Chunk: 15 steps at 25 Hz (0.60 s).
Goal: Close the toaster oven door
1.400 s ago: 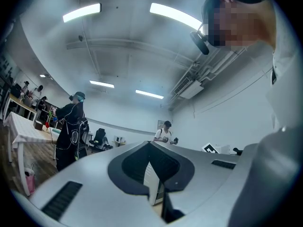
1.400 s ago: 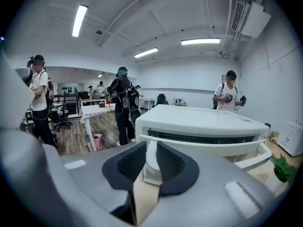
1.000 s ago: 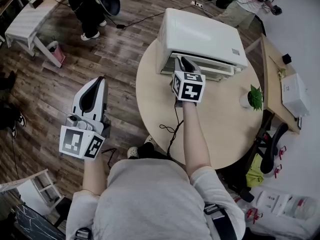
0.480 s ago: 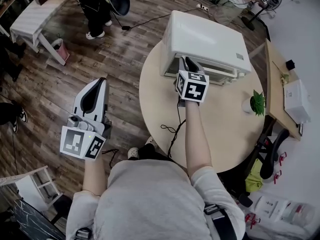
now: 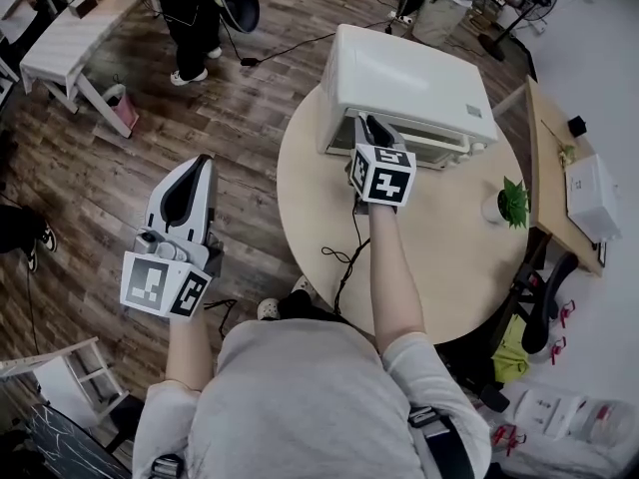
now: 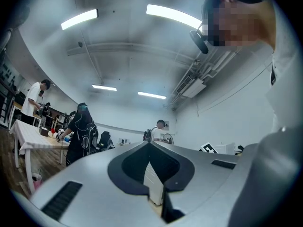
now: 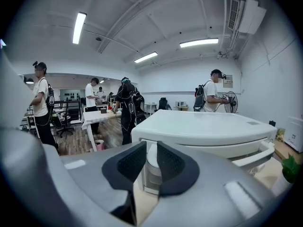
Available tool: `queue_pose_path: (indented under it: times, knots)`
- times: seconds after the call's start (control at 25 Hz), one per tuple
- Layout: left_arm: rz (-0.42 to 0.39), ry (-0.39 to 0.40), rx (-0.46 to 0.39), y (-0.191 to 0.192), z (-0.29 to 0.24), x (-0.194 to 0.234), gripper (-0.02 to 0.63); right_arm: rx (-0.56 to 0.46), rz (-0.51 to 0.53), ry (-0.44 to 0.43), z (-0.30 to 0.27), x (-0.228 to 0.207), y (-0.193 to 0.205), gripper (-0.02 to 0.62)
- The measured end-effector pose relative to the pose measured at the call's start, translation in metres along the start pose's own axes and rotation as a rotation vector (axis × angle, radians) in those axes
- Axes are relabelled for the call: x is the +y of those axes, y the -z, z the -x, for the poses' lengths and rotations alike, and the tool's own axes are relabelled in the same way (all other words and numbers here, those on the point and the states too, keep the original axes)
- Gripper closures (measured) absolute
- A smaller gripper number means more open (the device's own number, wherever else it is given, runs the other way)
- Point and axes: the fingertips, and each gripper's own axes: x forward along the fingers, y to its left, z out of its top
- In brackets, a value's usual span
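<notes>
Right tongs (image 5: 365, 119) open little, held nothing, pointed at white toaster oven (image 5: 409, 73) front, 12 o'clock on round surface (image 5: 439, 252). Left tongs (image 5: 204, 159) shut, empty, 9 o'clock, over floor (image 5: 90, 188).

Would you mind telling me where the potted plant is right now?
In the head view, the plant stands near the right edge of the round table, just right of the toaster oven.
</notes>
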Motion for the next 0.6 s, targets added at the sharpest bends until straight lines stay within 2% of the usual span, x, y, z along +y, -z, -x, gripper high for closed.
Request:
queue_pose_path:
  times: [0.08, 0.2, 0.6]
  knots:
    - [0.001, 0.009, -0.003, -0.001, 0.000, -0.001, 0.598, -0.026, 0.006, -0.001, 0.008, 0.002, -0.004, 0.517]
    - [0.015, 0.024, -0.007, 0.001, -0.002, -0.003, 0.598, -0.061, 0.002, 0.004, 0.021, 0.002, -0.008, 0.583]
    - [0.012, 0.108, -0.005, 0.000, -0.020, -0.025, 0.598, -0.172, -0.029, 0.019, 0.074, -0.005, -0.015, 0.584]
